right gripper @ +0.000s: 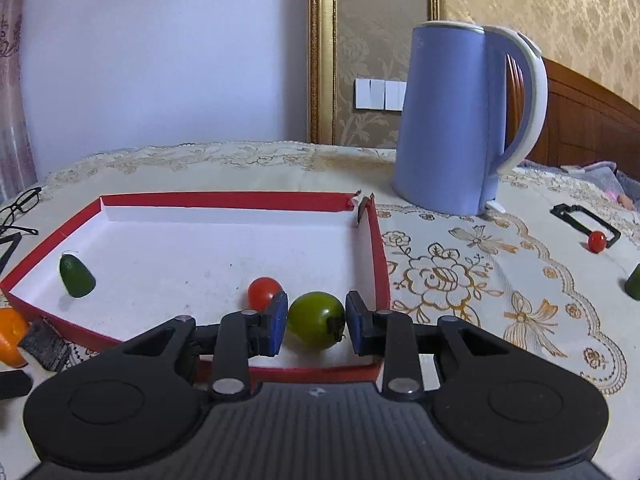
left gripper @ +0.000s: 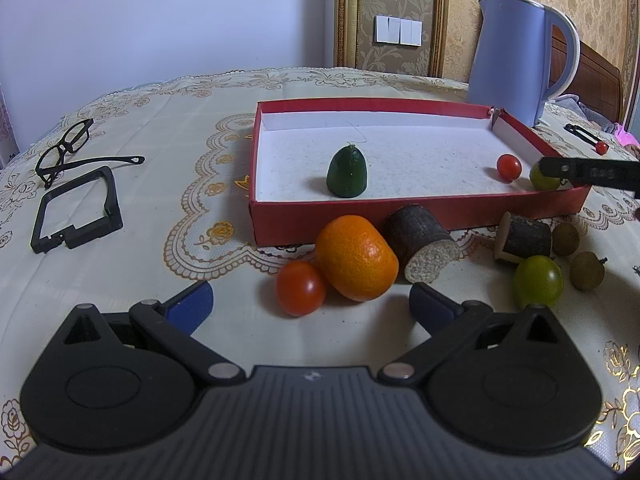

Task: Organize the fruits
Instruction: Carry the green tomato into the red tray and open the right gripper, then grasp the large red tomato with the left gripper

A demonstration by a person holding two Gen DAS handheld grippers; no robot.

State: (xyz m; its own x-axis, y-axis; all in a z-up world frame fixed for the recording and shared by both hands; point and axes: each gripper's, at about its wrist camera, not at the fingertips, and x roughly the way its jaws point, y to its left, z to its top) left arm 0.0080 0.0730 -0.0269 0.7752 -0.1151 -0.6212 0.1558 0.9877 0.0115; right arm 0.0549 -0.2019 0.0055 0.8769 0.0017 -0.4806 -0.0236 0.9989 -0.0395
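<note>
Right gripper (right gripper: 316, 322): clamped on a green tomato (right gripper: 316, 319), over the red box (right gripper: 220, 199).
Left gripper (left gripper: 312, 304): spread wide, empty.

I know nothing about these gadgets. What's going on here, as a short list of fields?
Box: red box on the tablecloth, white inside
Already in box: dark green fruit, small red tomato
Right gripper: closed on green tomato over the box
Left gripper: open, empty
Waiting outside: orange, red tomato
Behind: blue kettle
</note>
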